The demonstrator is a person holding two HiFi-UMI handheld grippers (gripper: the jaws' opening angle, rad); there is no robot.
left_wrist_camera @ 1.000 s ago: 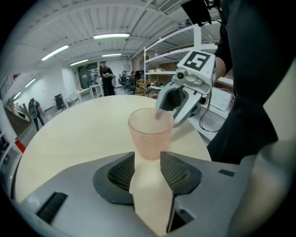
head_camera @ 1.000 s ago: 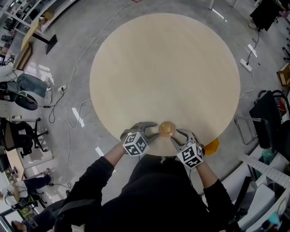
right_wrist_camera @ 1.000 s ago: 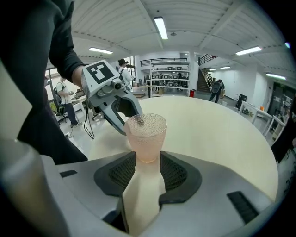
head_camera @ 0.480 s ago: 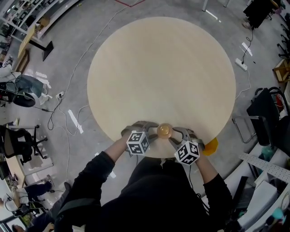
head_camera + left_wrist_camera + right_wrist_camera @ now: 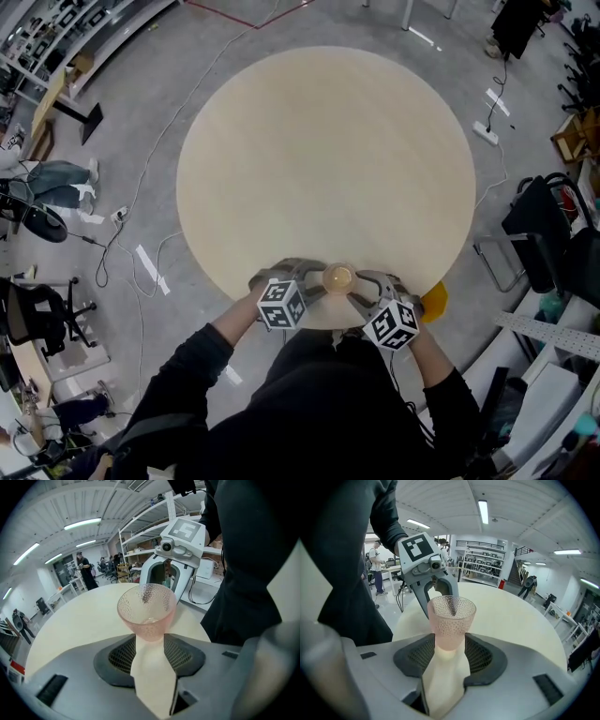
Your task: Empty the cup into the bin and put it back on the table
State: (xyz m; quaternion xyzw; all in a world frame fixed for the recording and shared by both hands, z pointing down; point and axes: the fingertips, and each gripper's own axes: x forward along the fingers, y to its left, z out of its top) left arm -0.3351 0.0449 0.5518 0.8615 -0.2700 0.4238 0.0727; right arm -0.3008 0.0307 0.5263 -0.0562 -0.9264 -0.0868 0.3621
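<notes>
A round desk [image 5: 328, 141] with a smooth, pale, matte top fills the head view. At its near edge the left gripper [image 5: 312, 281], grey plastic with black mesh-textured pads [image 5: 123, 656], has just been opening and is spread around the narrow base of the cup [image 5: 337, 277]. The cup is a translucent pink tumbler with flared, dimpled walls, standing upright on the desk. On its right, the matching right gripper [image 5: 364, 289] has also just opened wide around that base.
</notes>
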